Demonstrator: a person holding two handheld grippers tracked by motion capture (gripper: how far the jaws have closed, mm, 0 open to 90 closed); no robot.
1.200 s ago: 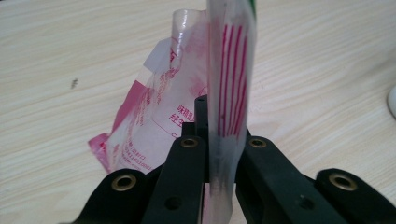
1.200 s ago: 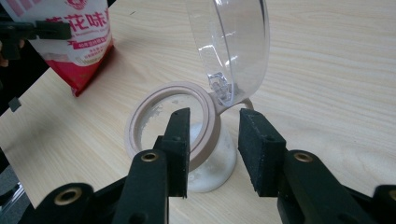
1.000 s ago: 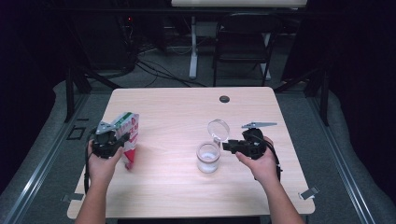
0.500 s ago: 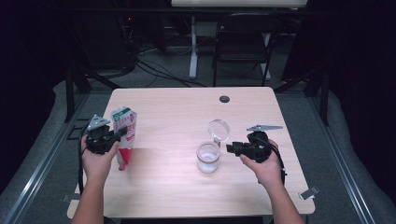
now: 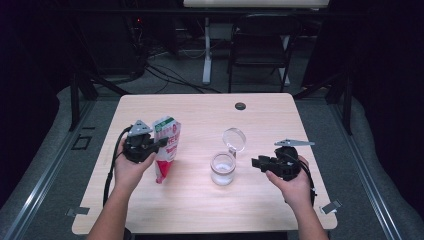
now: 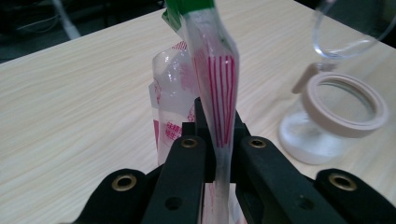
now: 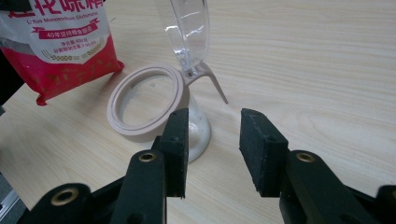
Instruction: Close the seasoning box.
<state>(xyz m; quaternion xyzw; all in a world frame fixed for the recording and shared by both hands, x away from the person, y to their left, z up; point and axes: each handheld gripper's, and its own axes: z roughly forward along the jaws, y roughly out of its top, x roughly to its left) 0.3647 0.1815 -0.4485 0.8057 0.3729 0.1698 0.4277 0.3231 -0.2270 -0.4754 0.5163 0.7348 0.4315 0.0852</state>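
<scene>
Glossy plastic pouch (image 6: 212, 79), clear glass jar (image 7: 154, 112), matt wood table (image 5: 280, 200).

In your left gripper view, the pouch (image 6: 212, 79) is cut off at the top edge, its lower part hidden behind the jaws. The jar's lid (image 6: 348, 25) runs off the upper right corner. In your right gripper view, the pouch's printed small text is too blurred to read.
</scene>
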